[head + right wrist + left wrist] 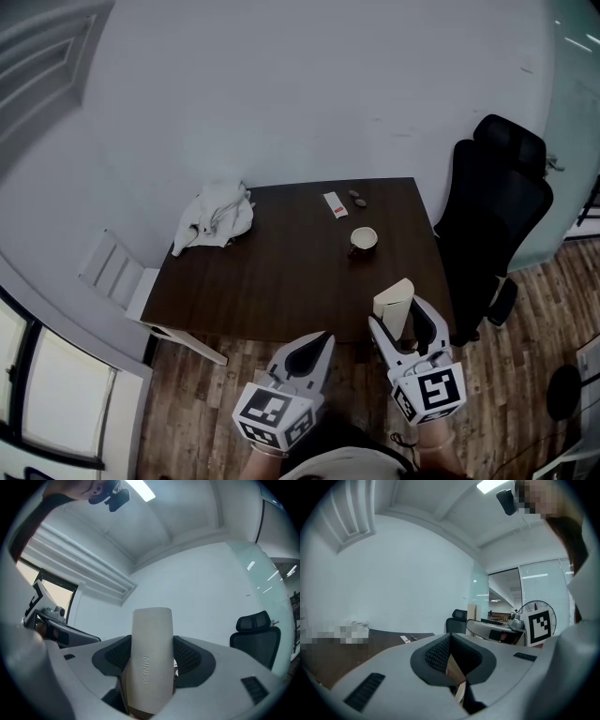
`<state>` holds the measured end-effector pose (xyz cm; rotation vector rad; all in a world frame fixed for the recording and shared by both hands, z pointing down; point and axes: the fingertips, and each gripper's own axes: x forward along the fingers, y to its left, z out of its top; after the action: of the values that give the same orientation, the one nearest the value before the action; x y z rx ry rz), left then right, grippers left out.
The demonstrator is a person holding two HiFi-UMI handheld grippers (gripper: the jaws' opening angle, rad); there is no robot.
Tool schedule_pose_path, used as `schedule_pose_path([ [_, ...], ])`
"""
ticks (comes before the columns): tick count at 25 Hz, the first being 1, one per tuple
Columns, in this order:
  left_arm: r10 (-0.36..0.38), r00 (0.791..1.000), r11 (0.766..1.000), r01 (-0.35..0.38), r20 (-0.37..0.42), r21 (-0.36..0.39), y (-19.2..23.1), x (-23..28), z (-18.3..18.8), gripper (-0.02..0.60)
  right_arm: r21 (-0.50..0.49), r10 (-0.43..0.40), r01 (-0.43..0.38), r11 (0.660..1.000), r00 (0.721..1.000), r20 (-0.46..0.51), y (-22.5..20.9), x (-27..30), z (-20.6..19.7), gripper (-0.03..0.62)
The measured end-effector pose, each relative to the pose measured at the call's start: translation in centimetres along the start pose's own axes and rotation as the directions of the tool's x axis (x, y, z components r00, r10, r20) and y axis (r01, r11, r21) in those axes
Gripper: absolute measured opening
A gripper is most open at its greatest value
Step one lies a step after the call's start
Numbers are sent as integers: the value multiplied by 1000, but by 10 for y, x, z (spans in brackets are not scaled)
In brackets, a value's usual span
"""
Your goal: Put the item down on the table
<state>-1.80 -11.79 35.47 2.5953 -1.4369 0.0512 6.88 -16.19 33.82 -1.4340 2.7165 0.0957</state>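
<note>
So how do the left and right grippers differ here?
The right gripper is shut on a beige case; the left gripper is shut on nothing. The right's jaws stand apart around the case; the left's jaws meet. Both point toward the table from its near edge.

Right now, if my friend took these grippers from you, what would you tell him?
Right gripper: shut on the smooth cream oblong case, held upright by the front right corner of the dark brown wooden table.
Left gripper: shut, holding nothing.
Done: the case is in the gripper.
Left: set it on bare wood, probably short of the small white cup, then open the gripper.
</note>
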Motion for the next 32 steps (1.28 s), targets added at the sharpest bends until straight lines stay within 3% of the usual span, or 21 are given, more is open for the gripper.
schedule_pose_path([
  [16,-52,998,999,52,30,16,68,69,27,18,-97,-28,23,995,999,-46,-27,90,-22,285],
  [26,-51,999,999,51,20,-7,111,99,28,17,-157,-4,-16,988,992,-124,-31,141,-53,285],
  [32,-51,999,998,51,16,-20,132,112,26,18,-261,10,-58,964,984,-178,-33,165,-86,285],
])
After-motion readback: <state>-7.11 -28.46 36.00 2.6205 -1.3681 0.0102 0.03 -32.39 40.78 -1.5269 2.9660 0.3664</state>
